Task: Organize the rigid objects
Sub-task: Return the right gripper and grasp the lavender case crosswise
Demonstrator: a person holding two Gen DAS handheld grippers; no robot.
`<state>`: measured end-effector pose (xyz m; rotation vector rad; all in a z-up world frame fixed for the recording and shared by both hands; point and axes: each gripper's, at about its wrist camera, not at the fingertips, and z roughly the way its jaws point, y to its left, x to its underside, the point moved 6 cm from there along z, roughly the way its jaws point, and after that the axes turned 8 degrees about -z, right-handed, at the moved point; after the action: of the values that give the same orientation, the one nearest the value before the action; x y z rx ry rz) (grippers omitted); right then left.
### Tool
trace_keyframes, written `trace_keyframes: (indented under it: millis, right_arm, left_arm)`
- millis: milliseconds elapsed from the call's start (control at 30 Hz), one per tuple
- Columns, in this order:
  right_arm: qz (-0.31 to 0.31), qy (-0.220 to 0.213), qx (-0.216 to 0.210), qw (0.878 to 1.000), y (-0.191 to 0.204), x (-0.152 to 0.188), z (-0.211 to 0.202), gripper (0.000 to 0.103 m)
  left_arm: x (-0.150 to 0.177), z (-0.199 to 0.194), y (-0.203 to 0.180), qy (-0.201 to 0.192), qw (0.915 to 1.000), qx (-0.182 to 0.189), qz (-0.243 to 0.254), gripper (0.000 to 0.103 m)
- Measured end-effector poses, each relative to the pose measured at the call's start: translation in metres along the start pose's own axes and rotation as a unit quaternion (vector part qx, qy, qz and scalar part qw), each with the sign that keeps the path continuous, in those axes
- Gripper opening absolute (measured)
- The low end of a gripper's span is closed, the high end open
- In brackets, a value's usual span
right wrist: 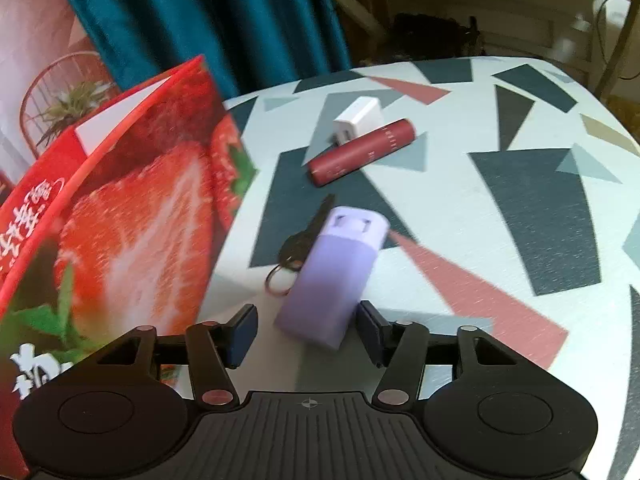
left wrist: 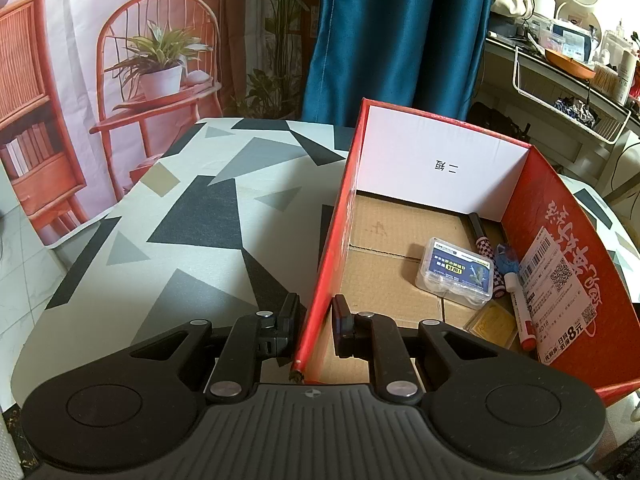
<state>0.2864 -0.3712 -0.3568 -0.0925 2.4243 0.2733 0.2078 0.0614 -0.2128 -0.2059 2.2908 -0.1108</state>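
A table covered in a geometric-patterned cloth, carrying a box and a few small items.

The table (left wrist: 192,216) wears a pale cloth printed with grey, black, tan and dusty-red shapes. An open red cardboard box (left wrist: 560,240) with strawberry pictures on its outer wall stands on it. Beside the box lie a lilac rectangular case (right wrist: 332,276), a dark key (right wrist: 308,232) on a metal ring touching the case's left side, a maroon tube (right wrist: 362,150) farther off, and a small white charger block (right wrist: 358,118) touching the tube's far side.
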Motion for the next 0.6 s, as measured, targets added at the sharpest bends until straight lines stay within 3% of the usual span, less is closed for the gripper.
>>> trace_keyframes:
  millis: [200, 267, 400, 533, 600]
  right_arm:
    - [-0.027, 0.006, -0.054, 0.998, 0.021, 0.001, 0.001, 0.053]
    - [-0.045, 0.014, -0.076, 0.996, 0.026, 0.0, 0.0, 0.062]
    - [-0.099, 0.001, -0.023, 0.995, 0.025, -0.006, -0.012, 0.075]
    - [-0.156, -0.022, 0.026, 0.987, 0.021, -0.007, -0.022, 0.103]
    - [-0.182, -0.036, 0.043, 0.982, 0.019, -0.007, -0.022, 0.102]
  left_arm:
    - [0.0, 0.0, 0.0, 0.0, 1.0, 0.0, -0.001, 0.018]
    - [0.0, 0.0, 0.001, 0.001, 1.0, 0.002, -0.003, 0.018]
    - [0.0, 0.0, 0.003, 0.0, 1.0, 0.001, -0.002, 0.018]
    - [0.0, 0.0, 0.003, 0.0, 1.0, 0.001, -0.003, 0.018]
    - [0.0, 0.001, 0.002, -0.001, 1.0, 0.0, -0.001, 0.018]
